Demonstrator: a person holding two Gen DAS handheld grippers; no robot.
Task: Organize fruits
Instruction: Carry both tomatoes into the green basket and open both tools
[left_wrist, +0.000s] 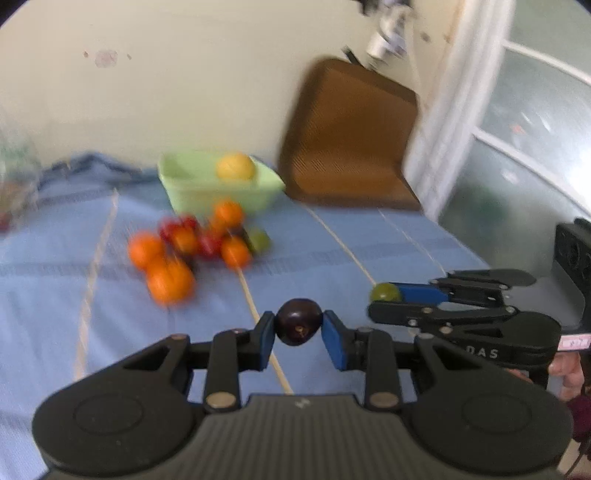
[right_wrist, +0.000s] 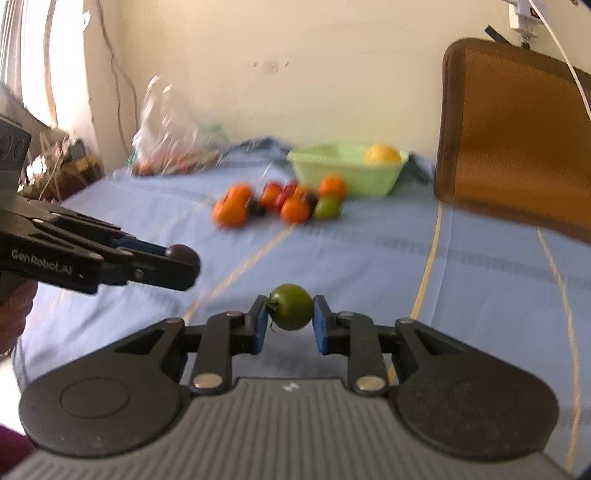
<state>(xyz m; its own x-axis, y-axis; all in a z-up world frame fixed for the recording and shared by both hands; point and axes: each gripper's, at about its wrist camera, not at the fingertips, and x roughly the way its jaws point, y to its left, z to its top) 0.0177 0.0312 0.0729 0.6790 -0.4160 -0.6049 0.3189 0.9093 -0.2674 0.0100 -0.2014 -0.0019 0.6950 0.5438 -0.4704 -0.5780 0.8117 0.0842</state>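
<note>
Plum (left_wrist: 298, 327) dark, glossy — green fruit (right_wrist: 290, 307) round, stemmed.

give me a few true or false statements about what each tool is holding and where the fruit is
1. The left tool holds a dark purple fruit. True.
2. The right tool is open with nothing between its fingers. False: it is shut on a green fruit.
3. The green basket holds a yellow fruit. True.
4. The pile of orange and red fruits lies inside the basket. False: it lies on the blue cloth in front of it.
5. A brown cushion leans against the wall. True.
</note>
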